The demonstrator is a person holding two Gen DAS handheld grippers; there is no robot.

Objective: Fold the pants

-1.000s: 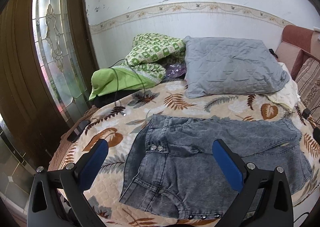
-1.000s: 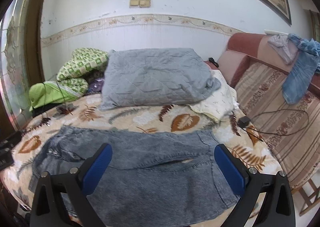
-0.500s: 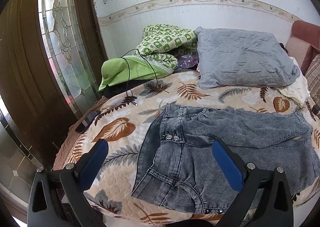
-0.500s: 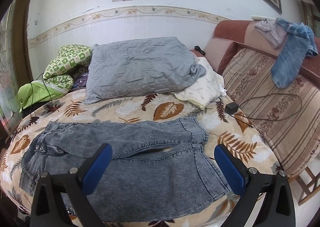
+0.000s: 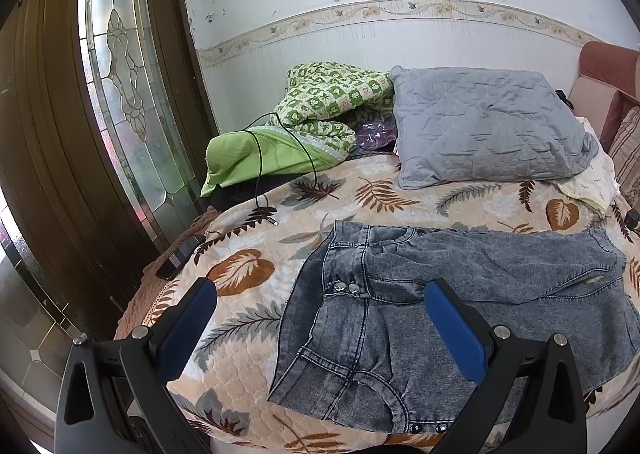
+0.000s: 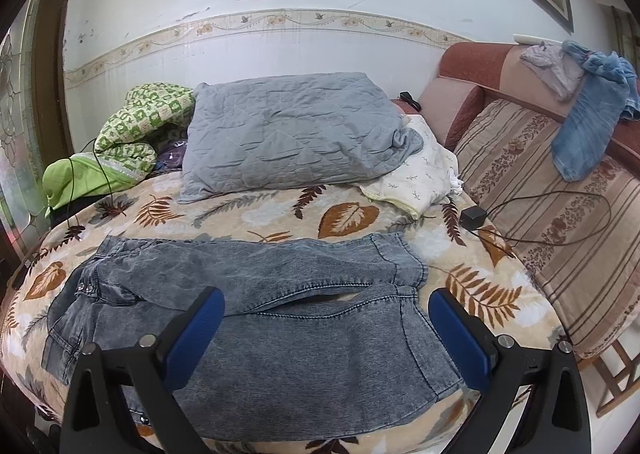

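Grey acid-wash denim pants (image 5: 460,294) lie spread flat on the leaf-print bedspread (image 5: 248,266), waistband to the left, legs running right. They also show in the right wrist view (image 6: 280,314). My left gripper (image 5: 320,294) is open and empty, held above the waist end near the front edge of the bed. My right gripper (image 6: 326,300) is open and empty, held above the nearer leg, near the hems (image 6: 404,258).
A grey pillow (image 5: 488,125), a green patterned quilt (image 5: 320,113) with a black cable (image 5: 280,145), and a cream cloth (image 6: 416,177) lie at the back. A charger (image 6: 472,217) sits right. A striped sofa (image 6: 560,205) carries blue clothes (image 6: 588,117). A wooden door (image 5: 80,113) stands left.
Both grippers have pulled back and up from the bed, so more of the pants and bedspread shows. The pants have not moved. Both grippers stay open.
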